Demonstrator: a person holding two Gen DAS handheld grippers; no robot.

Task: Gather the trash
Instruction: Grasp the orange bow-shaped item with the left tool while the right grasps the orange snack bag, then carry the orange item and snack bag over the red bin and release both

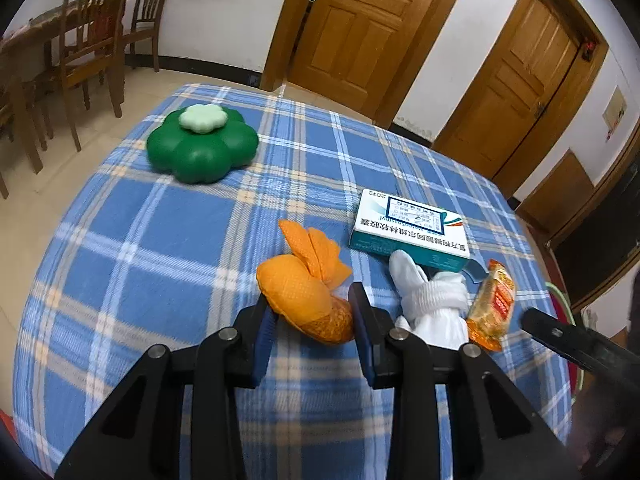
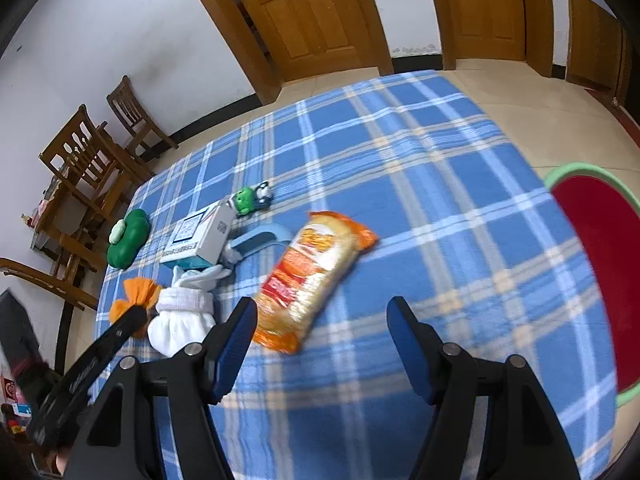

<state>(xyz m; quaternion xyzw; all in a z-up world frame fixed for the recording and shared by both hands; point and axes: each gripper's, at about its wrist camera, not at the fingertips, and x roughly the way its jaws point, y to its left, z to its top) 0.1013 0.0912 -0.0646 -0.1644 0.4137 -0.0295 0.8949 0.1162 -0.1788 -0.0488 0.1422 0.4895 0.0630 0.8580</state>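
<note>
- The snack packet [image 2: 312, 280], an orange wrapper with red print, lies flat on the blue plaid tablecloth [image 2: 420, 184], slanting from near-left to far-right
- The right gripper [image 2: 320, 320] hangs over the packet's near end with its jaws spread wide; the left blue pad is just beside the wrapper's near-left corner, the right pad is well apart from it, and nothing is clamped
- The left gripper [image 1: 314, 312] has its two blue pads on either side of the orange stuffed bag [image 1: 300, 292]; the near end of the bag sits between them, but whether the pads actually press on it cannot be told
- Just right of that bag lies a white knotted cloth bundle [image 1: 432, 300], with the packet on its far right side
- Beyond the bundle lies a teal and white medicine box [image 1: 408, 228], closed, so its contents are hidden; a blue curved plastic piece [image 2: 260, 240] lies next to it
- Further off sits a small green and white toy [image 2: 252, 198]
- At the far left rests a dark green flower-shaped container [image 1: 202, 144] with a pale green flower lid [image 1: 203, 117] on top, contents unseen
- Off the table's right edge stands a basin [image 2: 560, 172], green-rimmed and red inside; the visible part holds nothing
- Wooden chairs [image 1: 96, 40] and doors [image 1: 360, 28] line the far wall
</note>
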